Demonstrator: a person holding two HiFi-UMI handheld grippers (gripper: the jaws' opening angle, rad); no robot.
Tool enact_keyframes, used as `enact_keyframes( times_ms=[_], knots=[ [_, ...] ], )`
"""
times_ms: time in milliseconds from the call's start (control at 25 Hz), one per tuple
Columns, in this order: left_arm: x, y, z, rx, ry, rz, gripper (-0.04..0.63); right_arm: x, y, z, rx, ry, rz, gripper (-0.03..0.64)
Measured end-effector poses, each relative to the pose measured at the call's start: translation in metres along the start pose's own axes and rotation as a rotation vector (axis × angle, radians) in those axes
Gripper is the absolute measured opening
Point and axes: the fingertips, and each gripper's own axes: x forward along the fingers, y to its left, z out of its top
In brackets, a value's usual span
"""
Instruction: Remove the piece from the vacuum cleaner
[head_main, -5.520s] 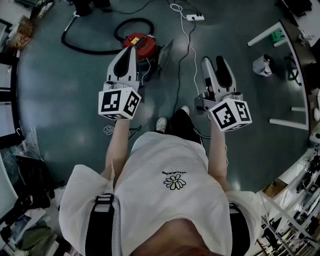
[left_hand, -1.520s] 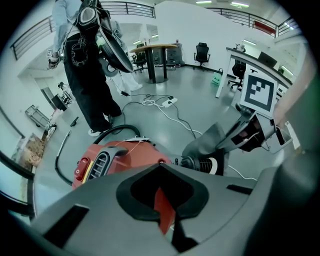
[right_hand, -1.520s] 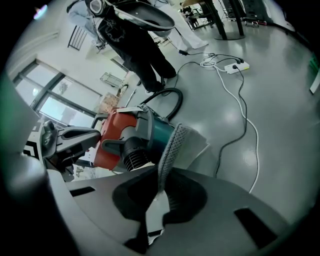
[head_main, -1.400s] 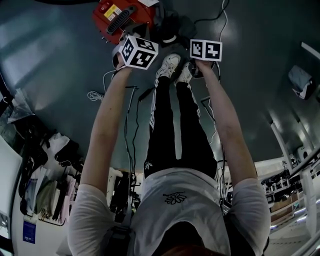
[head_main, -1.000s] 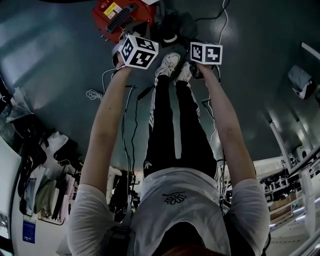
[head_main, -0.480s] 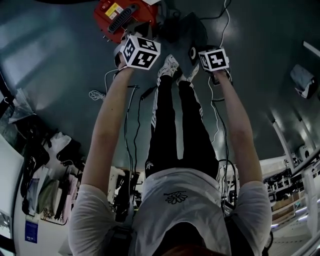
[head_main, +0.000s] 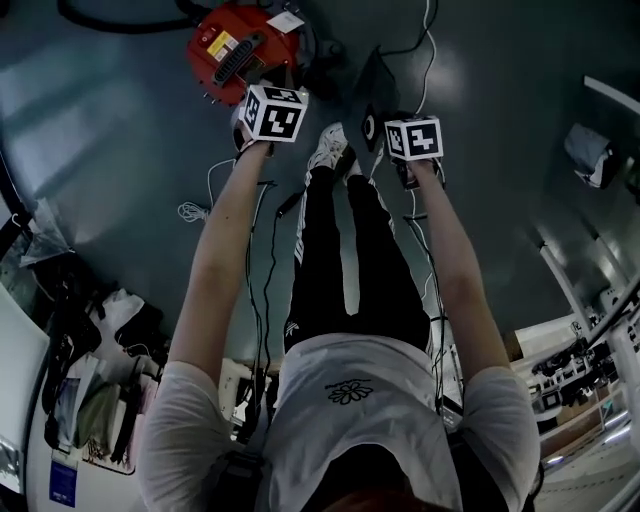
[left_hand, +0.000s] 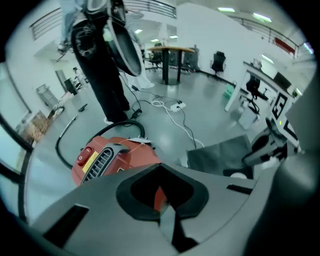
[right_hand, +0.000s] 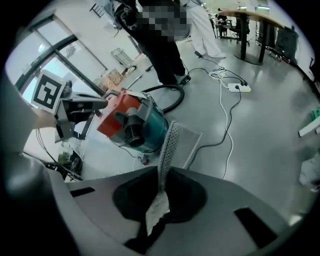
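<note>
Glossy grey floor (head_main: 120, 180) strewn with cables lies under the red vacuum cleaner (head_main: 235, 45). Just beside that machine and clear of it, the right gripper (right_hand: 157, 212) is clamped on the piece (right_hand: 167, 142), a thin, flat, mesh-faced panel seen edge-on. It looks light and a little floppy, so a pinch near a firmer rim suits it; a hard squeeze may crease it. Meanwhile the left gripper (left_hand: 162, 212) stands narrow, seemingly nipping a red edge of the vacuum cleaner.

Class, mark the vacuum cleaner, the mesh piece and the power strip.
vacuum cleaner (right_hand: 111, 120): right gripper view, red body.
mesh piece (right_hand: 169, 147): right gripper view, its edge.
power strip (right_hand: 235, 87): right gripper view, white casing.
</note>
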Motion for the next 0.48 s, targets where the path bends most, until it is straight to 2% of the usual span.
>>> enact_keyframes(
  times_ms=[120, 200, 400, 480],
  knots=[
    [-0.042, -0.018, 0.02, -0.222, -0.09, -0.019, 0.005, -0.037, 0.025, 0.017, 0.083, -0.095, 0.039, 0.029],
    [-0.076, -0.033, 0.04, -0.31, -0.152, -0.039, 0.005, -0.073, 0.041, 0.035, 0.118, -0.183, 0.056, 0.029],
    [-0.186, -0.062, 0.096, -0.412, -0.366, -0.086, 0.005, -0.193, 0.083, 0.078, 0.139, -0.424, 0.093, 0.029],
    [-0.244, -0.068, 0.123, -0.42, -0.456, -0.107, 0.005, -0.255, 0.104, 0.088, 0.096, -0.502, 0.088, 0.029]
  ],
)
